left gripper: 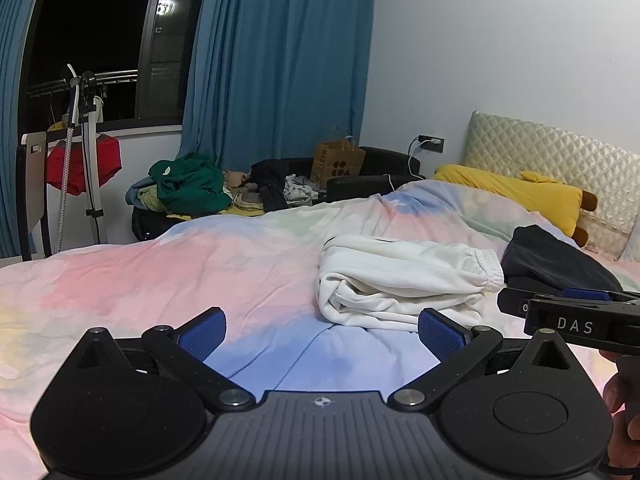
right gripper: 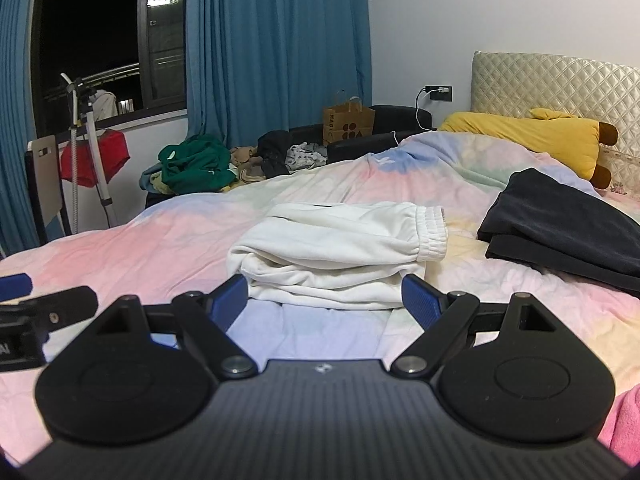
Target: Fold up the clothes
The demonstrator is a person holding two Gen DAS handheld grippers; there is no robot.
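A folded white garment point(left gripper: 404, 276) with an elastic cuff lies on the pastel bedspread point(left gripper: 160, 276). In the right wrist view the same white garment point(right gripper: 340, 252) lies just beyond my right gripper point(right gripper: 326, 300), which is open with nothing between its blue pads. My left gripper point(left gripper: 322, 330) is open too, held over bare bedspread to the left of the garment. A folded dark garment point(right gripper: 568, 228) lies to the right near the pillows; it shows in the left wrist view as the dark garment point(left gripper: 556, 260). My right gripper's side point(left gripper: 576, 312) appears at the left view's right edge.
A yellow plush pillow point(right gripper: 532, 140) rests against the quilted headboard point(right gripper: 552, 84). Beyond the bed a pile of clothes point(right gripper: 196, 168), a paper bag point(right gripper: 348, 124) and a black sofa sit under blue curtains point(right gripper: 276, 48). A stand with a red cloth point(right gripper: 96, 156) is at the left.
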